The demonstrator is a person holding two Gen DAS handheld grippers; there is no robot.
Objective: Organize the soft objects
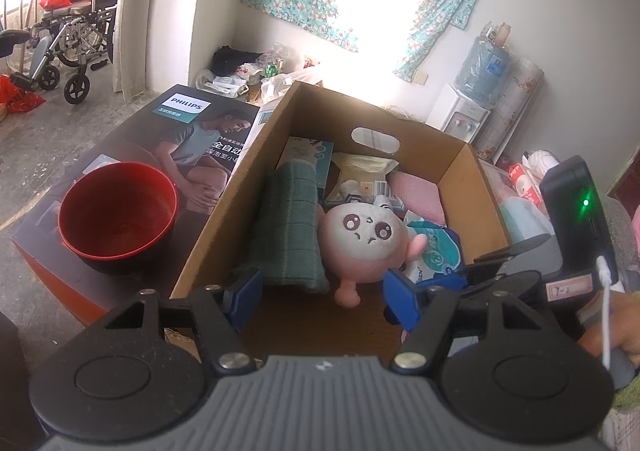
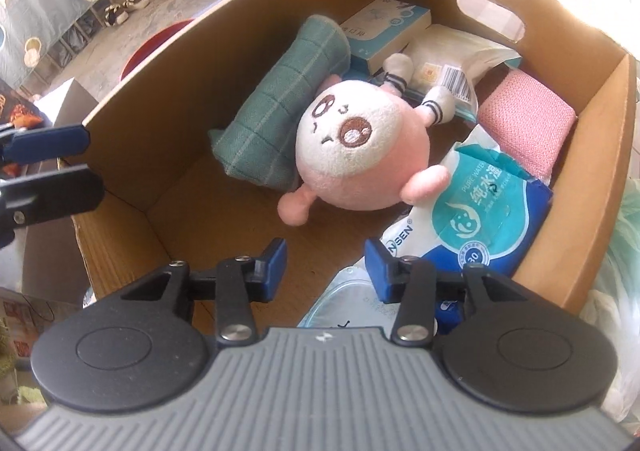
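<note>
A cardboard box [image 1: 224, 207] [image 2: 600, 171] holds a pink and white plush doll [image 1: 366, 243] [image 2: 356, 155], a green plaid cushion [image 1: 290, 227] [image 2: 280, 99], a pink cloth pad [image 1: 416, 191] [image 2: 532, 123], a blue wet-wipe pack [image 1: 432, 251] [image 2: 476, 219] and a tissue box [image 1: 308, 159] [image 2: 388, 31]. My left gripper [image 1: 322, 297] is open and empty above the box's near end. My right gripper [image 2: 326, 269] is open and empty over the box's near end, above a clear plastic pack [image 2: 344, 299]. The right gripper also shows in the left wrist view [image 1: 480, 267].
A red bowl [image 1: 118, 215] stands on a Philips carton [image 1: 188, 139] left of the box. A water dispenser [image 1: 464, 115] stands by the far wall, with clutter beside it. A wheelchair [image 1: 68, 39] is at the far left. Shoes [image 2: 128, 3] lie on the floor.
</note>
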